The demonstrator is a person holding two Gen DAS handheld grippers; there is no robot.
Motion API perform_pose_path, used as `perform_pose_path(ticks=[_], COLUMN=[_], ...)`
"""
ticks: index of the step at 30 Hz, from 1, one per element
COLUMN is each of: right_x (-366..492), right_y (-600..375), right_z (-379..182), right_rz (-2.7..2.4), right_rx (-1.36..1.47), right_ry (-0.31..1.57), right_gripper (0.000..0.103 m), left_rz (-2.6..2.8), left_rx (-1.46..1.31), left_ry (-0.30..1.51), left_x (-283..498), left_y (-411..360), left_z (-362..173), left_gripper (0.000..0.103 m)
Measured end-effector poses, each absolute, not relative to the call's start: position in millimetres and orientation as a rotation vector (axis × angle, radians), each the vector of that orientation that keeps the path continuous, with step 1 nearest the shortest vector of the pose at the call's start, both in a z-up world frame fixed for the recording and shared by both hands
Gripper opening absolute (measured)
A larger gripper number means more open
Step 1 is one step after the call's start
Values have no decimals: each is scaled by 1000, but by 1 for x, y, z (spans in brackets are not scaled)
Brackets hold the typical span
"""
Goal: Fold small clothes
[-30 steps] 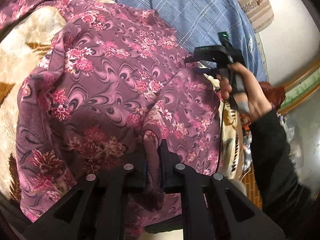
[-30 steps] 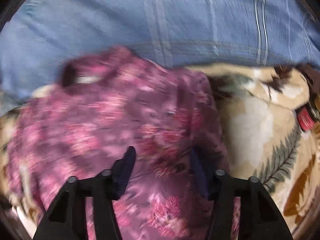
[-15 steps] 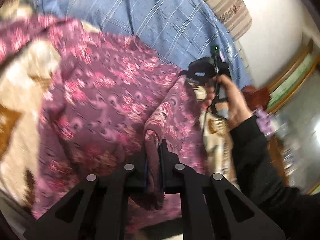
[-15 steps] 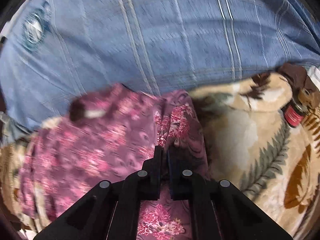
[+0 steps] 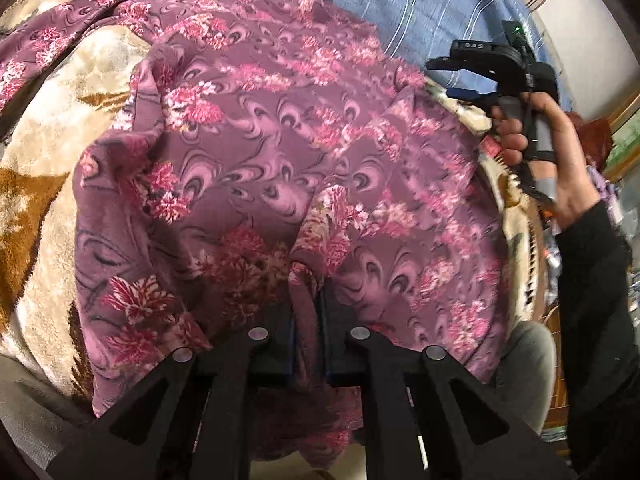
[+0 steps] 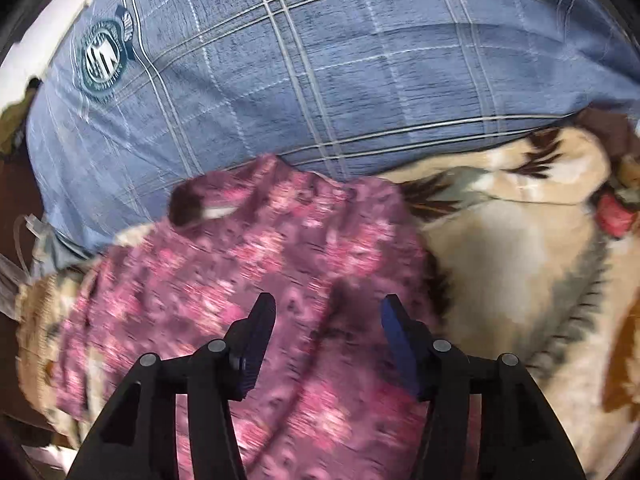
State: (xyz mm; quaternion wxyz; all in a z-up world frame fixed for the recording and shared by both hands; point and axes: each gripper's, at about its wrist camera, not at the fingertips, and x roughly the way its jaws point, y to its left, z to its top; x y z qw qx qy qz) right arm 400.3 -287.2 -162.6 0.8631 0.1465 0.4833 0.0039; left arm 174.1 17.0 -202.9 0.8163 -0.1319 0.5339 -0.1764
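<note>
A mauve garment point(image 5: 280, 152) printed with pink flower sprays and swirls lies spread and rumpled over a plush cream-and-brown blanket point(image 5: 36, 176), its far edge reaching a blue checked cover point(image 6: 320, 72). One long part trails off to the left. Near the front, a bunched fold of the cloth rises into a narrow ridge.

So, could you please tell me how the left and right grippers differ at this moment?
Grip: the left gripper has its jaws shut on a pinched fold of the floral garment; the right gripper holds nothing.
Jaws: the left's are nearly together; the right's stand apart and have just been opening, with cloth below them, not pinched.
Place: the left is at the garment's near edge, the right at its side by the blanket.
Both are black and angled down at the garment.
</note>
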Motion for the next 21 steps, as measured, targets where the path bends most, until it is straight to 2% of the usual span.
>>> perform_pose_path(ticks=[3, 4, 6, 9, 10, 13, 14, 16, 21], right_x=[412, 408, 386, 337, 316, 272, 262, 244, 208], right_y=[-287, -283, -276, -254, -246, -212, -207, -196, -156], right_z=[-203, -208, -191, -150, -136, -105, -100, -90, -72], right_rz=[4, -22, -8, 109, 158, 295, 330, 399, 534], right_rx=[294, 290, 296, 334, 361, 409, 427, 480, 535], right_ry=[1127, 1145, 1065, 930, 889, 796, 782, 769, 736], right_gripper=[52, 45, 43, 53, 61, 70, 73, 73, 75], left_rz=[-359, -360, -355, -328, -317, -275, -256, -206, -111], left_rx=[-280, -288, -295, -334, -363, -420, -431, -480, -719], left_ry=[1141, 1137, 1120, 1066, 1044, 966, 945, 911, 862], left_x=[174, 174, 172, 165, 162, 150, 147, 142, 141], left_y=[18, 19, 22, 37, 45, 71, 80, 105, 179], left_z=[-205, -205, -202, -186, -179, -155, -148, -136, -131], left_gripper=[9, 10, 15, 36, 45, 49, 53, 58, 63])
